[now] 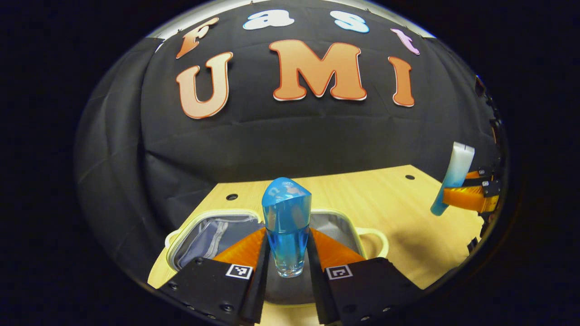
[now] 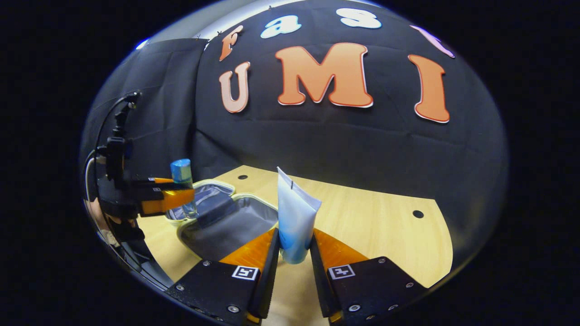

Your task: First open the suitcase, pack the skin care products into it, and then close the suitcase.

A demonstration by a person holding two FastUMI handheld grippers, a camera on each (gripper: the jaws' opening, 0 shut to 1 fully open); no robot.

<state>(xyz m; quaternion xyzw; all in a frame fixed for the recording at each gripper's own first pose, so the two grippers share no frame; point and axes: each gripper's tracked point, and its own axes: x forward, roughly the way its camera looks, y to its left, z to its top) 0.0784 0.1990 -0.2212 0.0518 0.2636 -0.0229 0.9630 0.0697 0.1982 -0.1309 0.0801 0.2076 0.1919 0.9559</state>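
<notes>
Left gripper [image 1: 287,253] clamped an upright blue perfume bottle [image 1: 286,226] above the open suitcase [image 1: 217,231]; right gripper [image 2: 293,253] clamped a white-blue tube [image 2: 294,217].

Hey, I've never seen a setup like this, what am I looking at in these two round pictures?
A person holds a two-finger tool in each hand, and each tool carries a camera looking along its own fingers. In the left gripper view, the left tool is clamped on a blue bottle above an open suitcase on a wooden table. In the right gripper view, the right tool is clamped on a white and blue tube, upright over the table. Each view also shows the other tool farther off.
</notes>
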